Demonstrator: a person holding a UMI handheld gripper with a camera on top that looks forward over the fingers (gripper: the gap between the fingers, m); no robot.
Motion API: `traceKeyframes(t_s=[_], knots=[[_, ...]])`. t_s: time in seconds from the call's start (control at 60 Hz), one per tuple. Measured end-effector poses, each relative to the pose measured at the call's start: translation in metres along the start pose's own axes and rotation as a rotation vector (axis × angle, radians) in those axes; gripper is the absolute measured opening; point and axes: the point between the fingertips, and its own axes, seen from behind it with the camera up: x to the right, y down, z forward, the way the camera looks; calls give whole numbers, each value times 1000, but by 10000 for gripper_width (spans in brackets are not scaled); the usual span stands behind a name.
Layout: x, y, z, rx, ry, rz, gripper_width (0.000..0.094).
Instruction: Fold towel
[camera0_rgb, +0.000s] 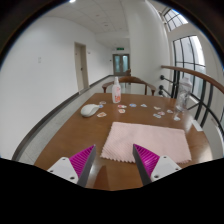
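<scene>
A pale pink towel (148, 140) lies flat on the brown wooden table (80, 135), just beyond my fingers and a little to the right. Its near zigzag edge lies between and just ahead of my fingertips. My gripper (114, 168) is open and empty above the table, its magenta pads (82, 158) spread wide apart at either side of the towel's near left corner.
At the table's far end stand a white bottle (116, 91), a pale bowl-like thing (91, 110) and several small scattered items (150, 110). A railing (195, 75) and windows run along the right; a corridor with doors (121, 64) lies beyond.
</scene>
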Motion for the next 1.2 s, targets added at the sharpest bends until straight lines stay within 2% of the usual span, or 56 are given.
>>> traceKeyframes(t_s=[0.05, 0.1, 0.117, 0.133, 0.183, 0.2, 0.233, 0.25, 0.283, 0.3, 0.35, 0.383, 0.4, 0.417, 0.55, 0.683, 0.783, 0.85, 0.95, 1.017, 1.083, 1.1, 1.117, 1.2], knots=[[-6, 0, 12, -28, -10, 0, 725], [-14, -9, 46, -45, -15, 4, 648], [-14, -9, 49, -52, -14, 7, 671], [-14, -8, 53, -58, -11, 8, 616], [-14, -4, 61, -92, -9, -1, 550], [-14, -5, 84, -105, -5, -6, 521], [-12, 2, 87, -138, 1, -19, 502], [-12, -6, 90, -106, 0, -23, 447], [-8, -5, 79, -109, 5, -31, 337], [-9, -7, 99, -103, 7, -27, 258], [-5, -10, 101, -87, 25, -31, 26], [-5, -10, 102, -84, 26, -29, 31], [-4, -9, 75, -86, 18, -32, 30], [-4, -10, 100, -83, 21, -35, 29], [-4, -13, 99, -73, 10, -46, 3], [19, -61, 62, 79, 18, 28, 5], [84, -81, 25, 145, 117, 75, 9], [129, -73, 18, 133, 208, 91, 13], [180, -44, 16, 76, 294, 93, 13], [212, -21, 20, 40, 336, 82, 19], [220, -11, 27, 24, 328, 94, 33], [221, -8, 26, 23, 322, 97, 58], [222, -6, 26, 18, 318, 101, 150], [227, -3, 22, 12, 320, 106, 411]])
